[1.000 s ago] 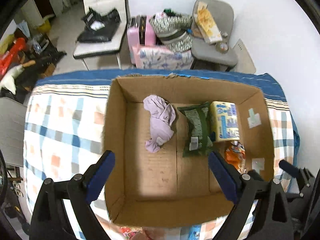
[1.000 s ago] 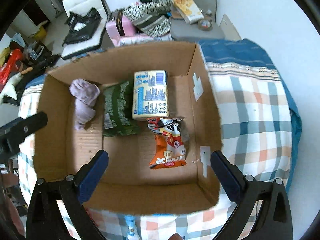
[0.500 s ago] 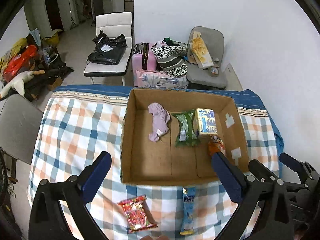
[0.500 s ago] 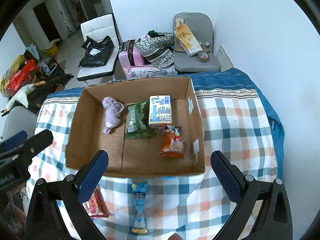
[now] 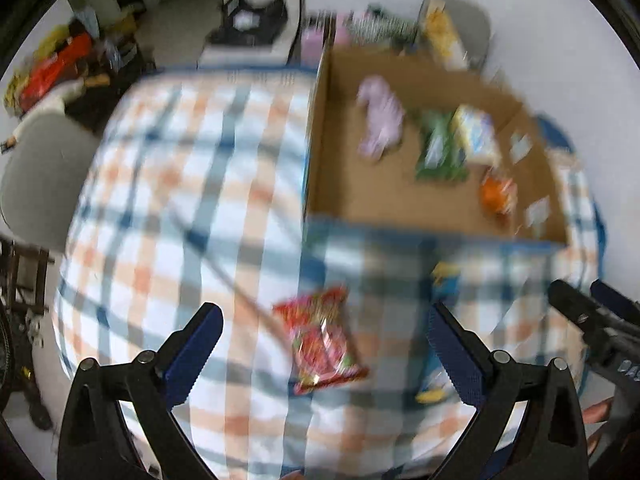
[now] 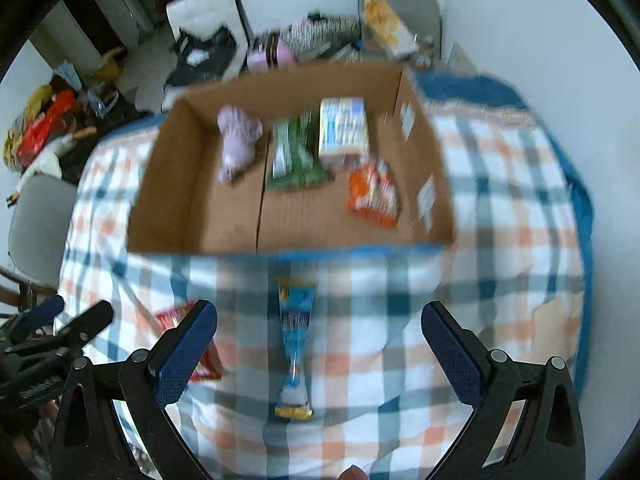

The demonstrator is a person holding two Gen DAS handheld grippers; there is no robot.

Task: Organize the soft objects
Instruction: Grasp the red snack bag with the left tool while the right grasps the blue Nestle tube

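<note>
Both views are motion-blurred; package lettering is unreadable. The red crinkled snack packet (image 5: 324,340) is half hidden behind a finger in the right wrist view. The open brown cardboard box (image 6: 192,216) on the checked blue-and-orange tablecloth (image 6: 500,280) holds a lilac cloth bundle (image 6: 236,144), green foil packet (image 6: 294,156), pale yellow carton (image 6: 344,128) and orange snack bag (image 6: 374,194). A long blue wrapper (image 6: 296,332) lies lower centre, outside the box. Left gripper (image 5: 324,332) and right gripper (image 6: 318,332): jaws wide apart, empty.
</note>
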